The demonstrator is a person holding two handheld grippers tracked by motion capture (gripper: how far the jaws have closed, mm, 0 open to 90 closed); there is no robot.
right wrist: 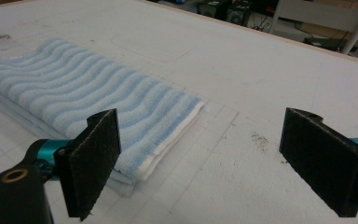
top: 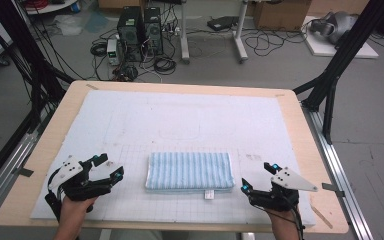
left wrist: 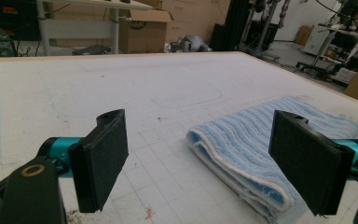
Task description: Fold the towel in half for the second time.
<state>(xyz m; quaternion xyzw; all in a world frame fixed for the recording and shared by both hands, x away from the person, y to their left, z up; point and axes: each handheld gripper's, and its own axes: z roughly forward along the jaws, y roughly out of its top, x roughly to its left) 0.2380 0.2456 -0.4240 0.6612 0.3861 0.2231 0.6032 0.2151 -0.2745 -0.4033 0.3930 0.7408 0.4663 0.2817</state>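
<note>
Left gripper (top: 107, 167): jaws spread wide, nothing between them, held low over the white foam mat (top: 130, 120) just off the left short end of the towel. Its own view looks across that end, where the stacked layers show as a soft rounded fold.

Right gripper (top: 259, 177): jaws likewise wide apart and empty, near the towel's right end but clear of it.

Folded towel (top: 190, 171): blue and white striped terry, lying flat near the front centre of the mat, between the two grippers and touching neither. It is folded into a tidy rectangle of several layers, with a small tag at the front edge.

Handling, as judged: light, limp and compressible, with no stiffness of its own. The pile should give the padded jaws good friction, so slipping is unlikely. The real risk is pinching only the top layer, which would peel the stack open.

Recommended hold: take each short end at a corner, jaws closing over the full thickness, and lift both ends together to keep it from sagging.

The desk (top: 300, 130) carries the mat.
</note>
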